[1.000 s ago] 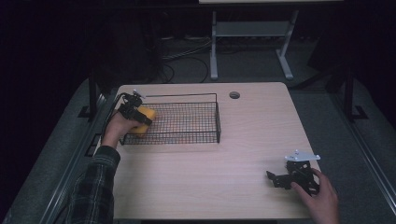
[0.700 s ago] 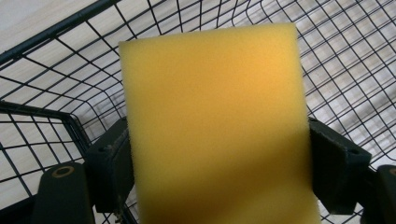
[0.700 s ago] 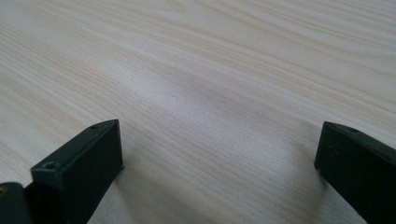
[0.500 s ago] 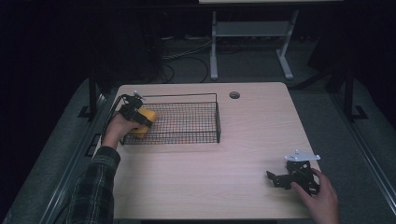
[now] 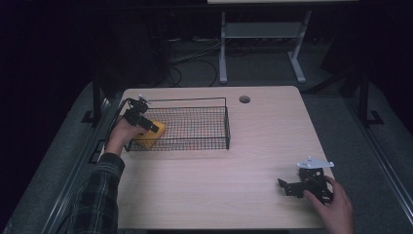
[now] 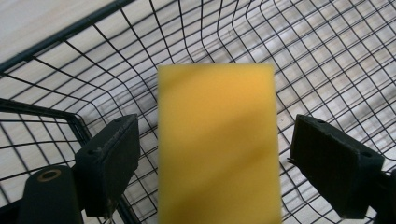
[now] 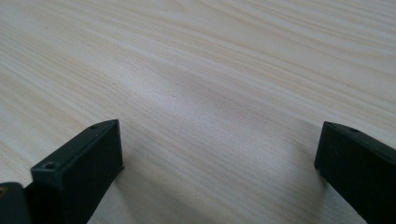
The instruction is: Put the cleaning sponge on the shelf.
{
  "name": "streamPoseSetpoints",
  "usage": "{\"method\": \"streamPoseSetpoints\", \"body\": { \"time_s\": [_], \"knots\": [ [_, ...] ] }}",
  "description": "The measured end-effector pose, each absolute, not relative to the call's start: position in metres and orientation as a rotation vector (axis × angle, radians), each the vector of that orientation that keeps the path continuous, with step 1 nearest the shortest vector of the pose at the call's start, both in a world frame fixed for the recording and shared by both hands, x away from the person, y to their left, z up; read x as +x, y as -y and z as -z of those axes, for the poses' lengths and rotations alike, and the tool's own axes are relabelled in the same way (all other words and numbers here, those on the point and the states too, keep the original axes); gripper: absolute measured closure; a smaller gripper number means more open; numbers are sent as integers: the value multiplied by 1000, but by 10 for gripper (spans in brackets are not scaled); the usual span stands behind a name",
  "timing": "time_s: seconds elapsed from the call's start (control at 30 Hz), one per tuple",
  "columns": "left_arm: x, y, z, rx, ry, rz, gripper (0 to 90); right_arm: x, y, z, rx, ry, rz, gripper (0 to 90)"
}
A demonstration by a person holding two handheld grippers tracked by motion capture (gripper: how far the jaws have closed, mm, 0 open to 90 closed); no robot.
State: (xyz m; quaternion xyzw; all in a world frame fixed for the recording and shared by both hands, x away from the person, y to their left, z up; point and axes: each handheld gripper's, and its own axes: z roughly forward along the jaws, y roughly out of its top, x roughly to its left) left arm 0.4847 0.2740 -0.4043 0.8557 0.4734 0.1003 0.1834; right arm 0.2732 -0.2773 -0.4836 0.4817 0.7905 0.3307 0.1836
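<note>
Now my left gripper (image 6: pixel 212 154), jaws spread, flanks the yellow sponge (image 6: pixel 219 144) inside the wire basket (image 5: pixel 195 124) without touching, while my right gripper (image 5: pixel 304 185) rests wide open on the table (image 5: pixel 234 190).

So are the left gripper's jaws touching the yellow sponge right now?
Apart. The left gripper view shows the left gripper open, with basket mesh visible in a gap between each jaw and the yellow sponge.

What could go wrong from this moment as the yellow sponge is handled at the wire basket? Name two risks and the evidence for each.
1. The left gripper stands open, a gap on each side of the yellow sponge; closing off-centre might nudge rather than grip it.
2. The jaws sit close to the wire basket wall, so a jaw could snag the mesh and drag the basket.
</note>
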Motion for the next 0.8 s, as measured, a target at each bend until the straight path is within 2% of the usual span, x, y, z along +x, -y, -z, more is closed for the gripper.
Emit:
{"method": "streamPoseSetpoints", "body": {
  "time_s": [0.53, 0.8],
  "knots": [
    [471, -286, 370, 2345, -1309, -343, 156, 273, 277, 484, 1358, -2230, -933, 2],
    [446, -291, 351, 2307, -1282, -367, 156, 273, 277, 484, 1357, -2229, -931, 1]
  ]
}}
